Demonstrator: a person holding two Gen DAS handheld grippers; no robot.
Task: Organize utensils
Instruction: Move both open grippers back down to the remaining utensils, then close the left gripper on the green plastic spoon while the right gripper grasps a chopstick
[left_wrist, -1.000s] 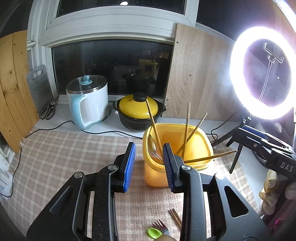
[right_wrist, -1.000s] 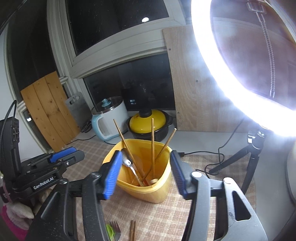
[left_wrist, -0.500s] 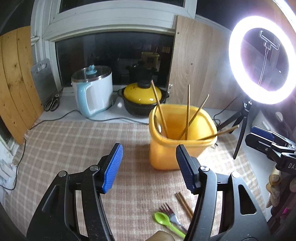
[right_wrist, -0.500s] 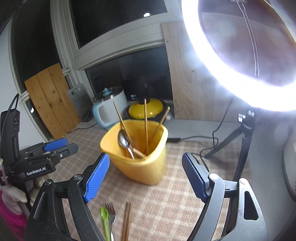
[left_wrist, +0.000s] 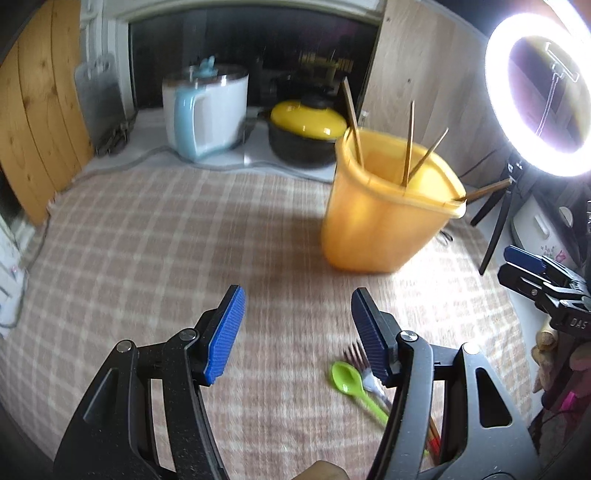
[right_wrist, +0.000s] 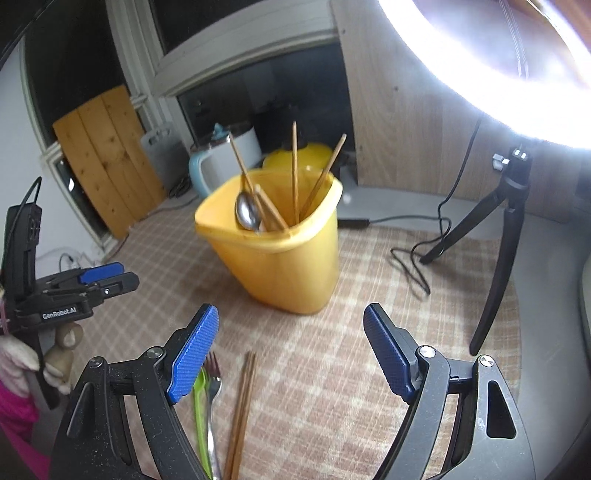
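Observation:
A yellow tub (left_wrist: 384, 221) (right_wrist: 280, 258) stands on the checked cloth, holding several wooden chopsticks (right_wrist: 294, 166) and a metal spoon (right_wrist: 247, 212). In front of it a green spoon (left_wrist: 347, 380) (right_wrist: 199, 406), a metal fork (left_wrist: 360, 363) (right_wrist: 213, 384) and a pair of chopsticks (right_wrist: 242, 406) lie on the cloth. My left gripper (left_wrist: 295, 332) hangs open over bare cloth, with the green spoon and fork beside its right finger. My right gripper (right_wrist: 291, 350) is open above the loose chopsticks, its left finger over the fork and green spoon. Neither holds anything.
A white and blue kettle (left_wrist: 207, 110) and a yellow-lidded black pot (left_wrist: 306, 125) stand behind the tub on the sill. A ring light (left_wrist: 539, 85) on a black tripod (right_wrist: 506, 240) stands at the right, its cable (right_wrist: 417, 258) trailing over the cloth. Wooden boards (left_wrist: 37, 110) lean at the left.
Both grippers opened wider, drew back from the tub and sank toward the cloth. The loose spoon, fork and chopsticks now show more fully near the fingers.

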